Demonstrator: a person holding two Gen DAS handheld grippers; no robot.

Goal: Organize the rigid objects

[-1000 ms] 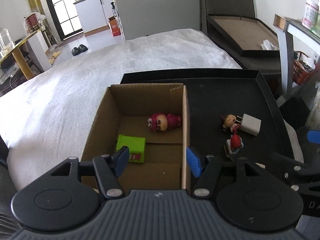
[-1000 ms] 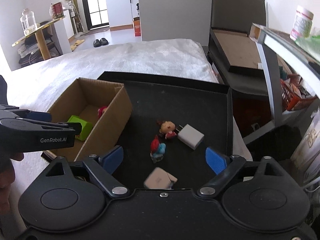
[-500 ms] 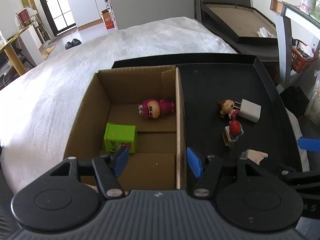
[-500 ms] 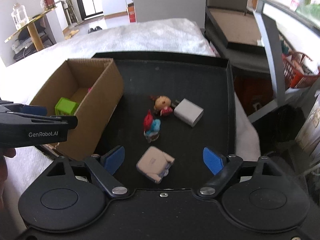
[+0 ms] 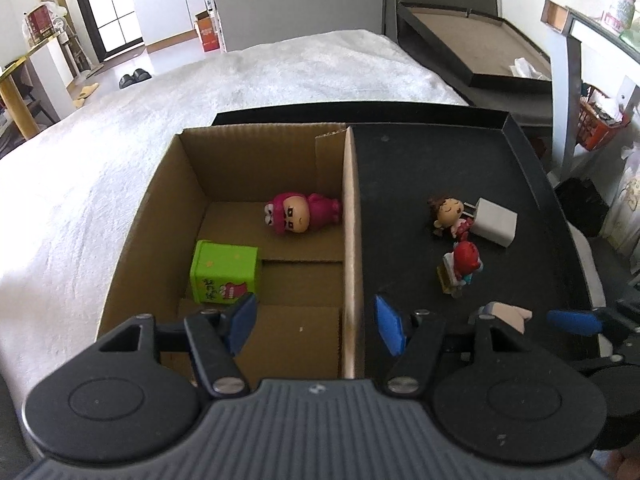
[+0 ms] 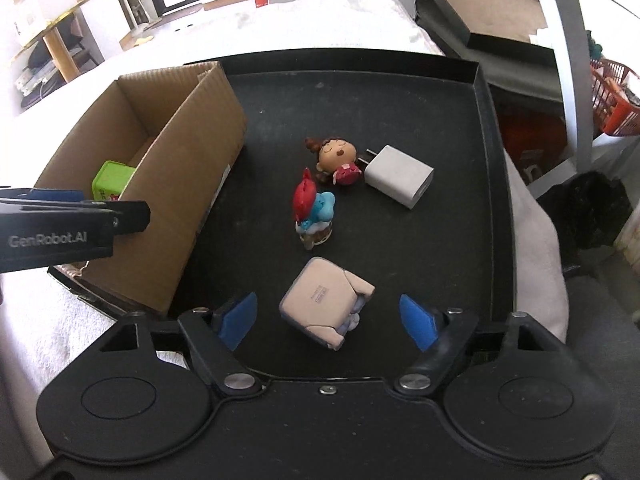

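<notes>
A cardboard box (image 5: 352, 208) (image 6: 192, 168) stands on the left of a black tray (image 6: 440, 240) (image 5: 460, 168). In it lie a pink figurine (image 5: 300, 214) and a green cube (image 5: 225, 272) (image 6: 110, 180). On the tray lie a brown-haired doll (image 6: 334, 158) (image 5: 448, 214), a white charger (image 6: 400, 176) (image 5: 494, 222), a red-capped blue figurine (image 6: 312, 210) (image 5: 460, 266) and a beige box (image 6: 324, 304) (image 5: 506, 314). My left gripper (image 5: 316, 322) is open above the box's near right wall. My right gripper (image 6: 328, 320) is open, its fingers either side of the beige box.
The tray rests on a white fluffy cover (image 5: 120, 140). Another dark tray with a brown bottom (image 5: 464, 44) stands behind on the right. A grey shelf post (image 5: 564, 92) and an orange basket (image 6: 616, 100) stand to the right. The tray rim (image 6: 496, 200) bounds the right side.
My right gripper has come down and forward over the tray, and the beige box now sits between its open fingers. My left gripper has risen slightly over the cardboard box.
</notes>
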